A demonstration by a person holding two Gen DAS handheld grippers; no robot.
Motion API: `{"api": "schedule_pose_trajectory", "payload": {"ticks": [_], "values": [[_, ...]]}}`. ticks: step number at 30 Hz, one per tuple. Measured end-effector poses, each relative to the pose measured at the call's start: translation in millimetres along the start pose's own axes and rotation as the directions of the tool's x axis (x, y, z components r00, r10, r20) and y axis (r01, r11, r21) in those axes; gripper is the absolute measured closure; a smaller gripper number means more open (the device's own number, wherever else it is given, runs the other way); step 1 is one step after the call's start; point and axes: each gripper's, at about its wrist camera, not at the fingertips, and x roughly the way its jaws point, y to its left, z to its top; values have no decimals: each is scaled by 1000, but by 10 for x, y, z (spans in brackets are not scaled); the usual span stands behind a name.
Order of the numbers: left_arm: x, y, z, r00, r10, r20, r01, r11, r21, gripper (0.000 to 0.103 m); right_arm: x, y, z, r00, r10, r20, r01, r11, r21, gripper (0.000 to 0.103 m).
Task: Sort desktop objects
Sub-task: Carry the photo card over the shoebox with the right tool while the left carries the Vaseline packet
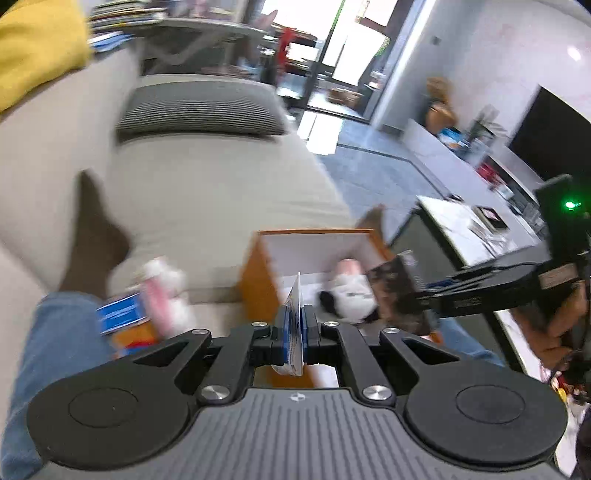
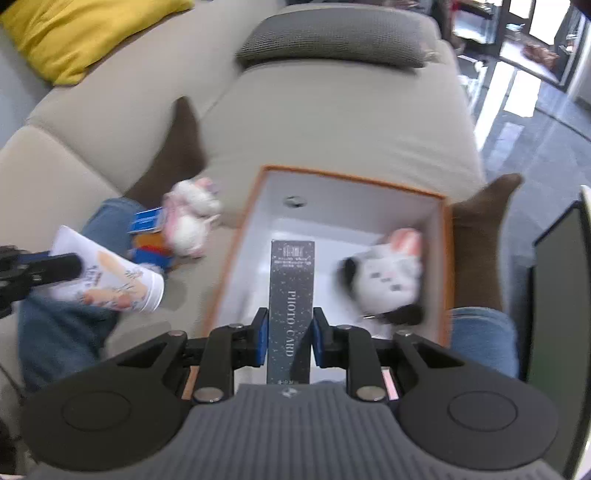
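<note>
Right gripper [image 2: 289, 338] clamped on photo card box [image 2: 291, 295] above orange box [image 2: 236, 236]; left gripper [image 1: 294, 325] pinching paper packet [image 1: 294, 314]. One plush [image 2: 388, 277] already boxed (pink plush [image 2: 190, 221] still outside).

The orange box [image 2: 236, 236] stands open-topped on the sofa [image 2: 314, 122] between the person's legs — its left half is bare, while a white plush rabbit [image 2: 388, 273] fills the right corner. Left of the box, a pink plush [image 2: 190, 221] and blue packets [image 2: 146, 221] crowd the seat. Behind the box, the cushion is free up to the grey pillow [image 2: 332, 33].
</note>
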Motion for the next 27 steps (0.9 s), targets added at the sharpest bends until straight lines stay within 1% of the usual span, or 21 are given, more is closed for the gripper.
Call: {"api": "schedule_pose_trajectory", "payload": {"ticks": [3, 7, 12, 16, 18, 20, 21, 23, 27], "values": [[327, -237, 113, 999, -23, -37, 24, 999, 33, 96, -12, -196, -6, 1000, -26, 7, 26, 1000, -3, 78], [749, -413, 190, 995, -29, -91, 34, 998, 47, 96, 33, -457, -21, 999, -38, -1, 38, 999, 7, 78], [1233, -532, 345, 991, 14, -134, -3, 997, 78, 96, 156, -723, -26, 1000, -25, -3, 25, 1000, 12, 79], [1591, -557, 499, 986, 50, -161, -35, 995, 94, 96, 330, -875, 66, 1000, 0, -14, 0, 1000, 23, 79], [1761, -564, 540, 981, 77, -177, -58, 992, 108, 96, 427, -932, 126, 1000, 19, -23, -18, 999, 31, 79], [1903, -562, 554, 976, 99, -191, -77, 989, 124, 96, 520, -975, 172, 997, 61, -41, -59, 998, 35, 79], [1954, -559, 549, 975, 113, -193, -88, 987, 134, 96, 570, -982, 187, 995, 86, -55, -85, 996, 33, 79], [2041, -529, 543, 970, 135, -202, -109, 985, 136, 96, 656, -953, 202, 991, 112, -73, -112, 994, 15, 79], [2143, -417, 554, 959, 181, -220, -156, 980, 126, 97, 794, -909, 231, 991, 115, -72, -116, 993, -12, 79]]}}
